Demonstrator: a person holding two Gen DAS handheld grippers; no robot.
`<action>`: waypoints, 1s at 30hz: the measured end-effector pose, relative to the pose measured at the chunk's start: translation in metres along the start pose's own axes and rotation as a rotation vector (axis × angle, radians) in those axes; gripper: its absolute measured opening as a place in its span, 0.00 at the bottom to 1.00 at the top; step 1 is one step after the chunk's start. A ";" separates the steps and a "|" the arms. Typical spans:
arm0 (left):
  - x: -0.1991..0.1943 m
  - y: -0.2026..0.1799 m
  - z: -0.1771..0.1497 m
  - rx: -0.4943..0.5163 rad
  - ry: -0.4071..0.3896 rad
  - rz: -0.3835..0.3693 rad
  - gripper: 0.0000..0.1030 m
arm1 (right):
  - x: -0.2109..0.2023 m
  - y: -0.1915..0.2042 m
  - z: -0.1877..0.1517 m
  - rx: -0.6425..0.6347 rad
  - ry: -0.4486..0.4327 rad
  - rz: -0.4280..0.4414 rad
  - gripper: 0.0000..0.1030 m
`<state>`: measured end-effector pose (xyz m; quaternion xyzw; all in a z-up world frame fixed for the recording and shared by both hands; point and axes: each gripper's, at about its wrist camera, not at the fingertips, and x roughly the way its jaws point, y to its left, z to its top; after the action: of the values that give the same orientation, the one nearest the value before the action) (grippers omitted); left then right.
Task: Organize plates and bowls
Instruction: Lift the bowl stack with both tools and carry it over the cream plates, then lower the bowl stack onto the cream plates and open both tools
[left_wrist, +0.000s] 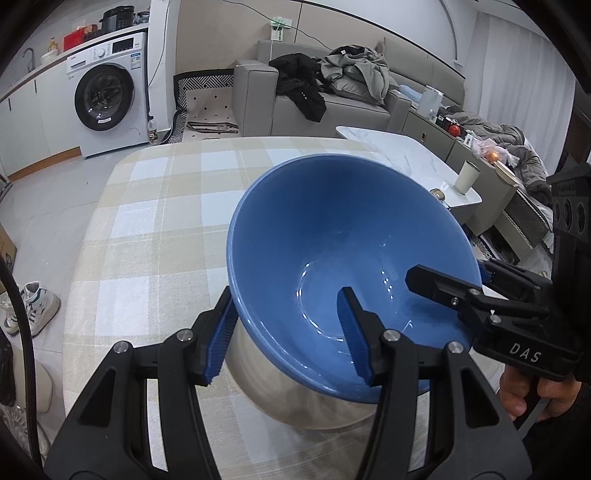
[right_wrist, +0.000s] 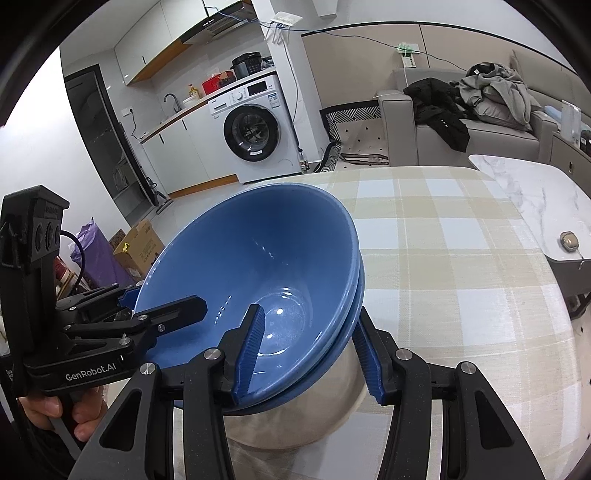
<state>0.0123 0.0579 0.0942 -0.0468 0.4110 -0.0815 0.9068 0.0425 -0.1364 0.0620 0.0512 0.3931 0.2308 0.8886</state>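
Carrying looks like the step in hand: in the left wrist view the left gripper (left_wrist: 291, 332) pinches the near-left rim of the blue bowl (left_wrist: 332, 236), one pad inside and one outside, tilted above the checked tablecloth (left_wrist: 155, 221). In the right wrist view the right gripper (right_wrist: 314, 350) pinches the opposite rim, where two nested rims show, so the next move, I judge, calls for lowering both hands evenly onto the table.

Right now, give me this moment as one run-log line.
left gripper: shut on blue ceramic bowl stack | right gripper: shut on same stack | over checked tablecloth
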 end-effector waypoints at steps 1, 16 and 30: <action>0.001 0.002 -0.001 -0.004 0.003 0.001 0.50 | 0.002 0.001 0.000 -0.001 0.004 0.002 0.49; 0.039 0.018 -0.005 -0.028 0.048 0.005 0.50 | 0.026 0.001 -0.002 -0.002 0.053 0.007 0.49; 0.048 0.017 -0.004 -0.012 0.053 0.020 0.64 | 0.032 -0.005 -0.001 0.007 0.054 0.028 0.50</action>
<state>0.0427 0.0653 0.0537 -0.0458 0.4359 -0.0712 0.8960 0.0626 -0.1265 0.0379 0.0537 0.4168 0.2430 0.8742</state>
